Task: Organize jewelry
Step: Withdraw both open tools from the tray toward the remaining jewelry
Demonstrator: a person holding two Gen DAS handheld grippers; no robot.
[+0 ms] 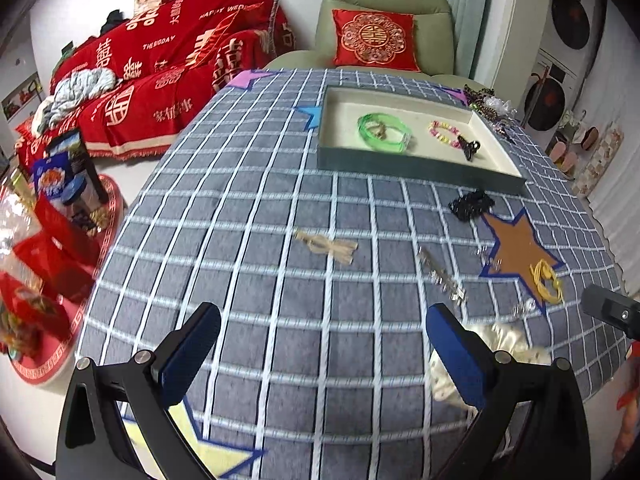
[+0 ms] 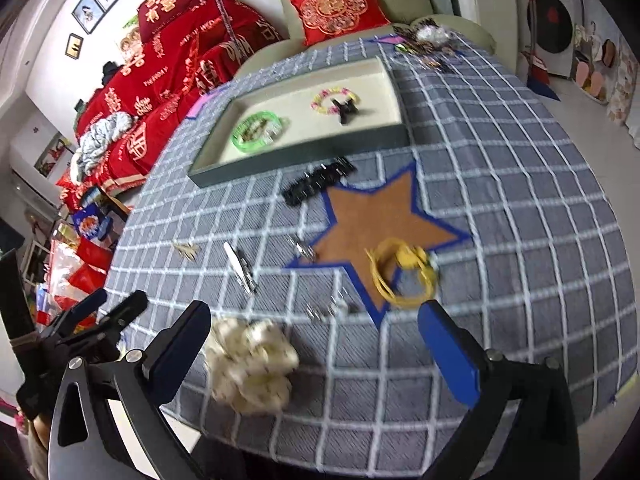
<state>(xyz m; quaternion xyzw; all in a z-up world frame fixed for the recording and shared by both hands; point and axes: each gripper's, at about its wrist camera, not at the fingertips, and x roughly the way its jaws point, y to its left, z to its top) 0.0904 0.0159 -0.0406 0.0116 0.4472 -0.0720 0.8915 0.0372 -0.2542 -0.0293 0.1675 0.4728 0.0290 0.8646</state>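
A cream-lined tray (image 1: 420, 162) (image 2: 296, 160) on the checked tablecloth holds a green bangle (image 1: 384, 133) (image 2: 258, 131), a pastel bead bracelet (image 1: 442, 133) (image 2: 334, 99) and a black claw clip (image 1: 469, 148) (image 2: 346, 109). Loose on the cloth lie a black hair piece (image 1: 471, 205) (image 2: 318, 186), a beige clip (image 1: 326, 245) (image 2: 186, 249), a silver clip (image 1: 440, 274) (image 2: 240, 266), a yellow cord (image 1: 546, 280) (image 2: 402, 272) and a cream scrunchie (image 1: 480, 356) (image 2: 252, 364). My left gripper (image 1: 324, 354) is open and empty. My right gripper (image 2: 314, 354) is open and empty, over the scrunchie.
A heap of dark jewelry (image 1: 490, 106) (image 2: 426, 42) lies at the table's far right corner. A green armchair with a red cushion (image 1: 376, 40) stands behind the table. A red-covered sofa (image 1: 160, 72) and a low stand with red boxes (image 1: 52, 240) are on the left.
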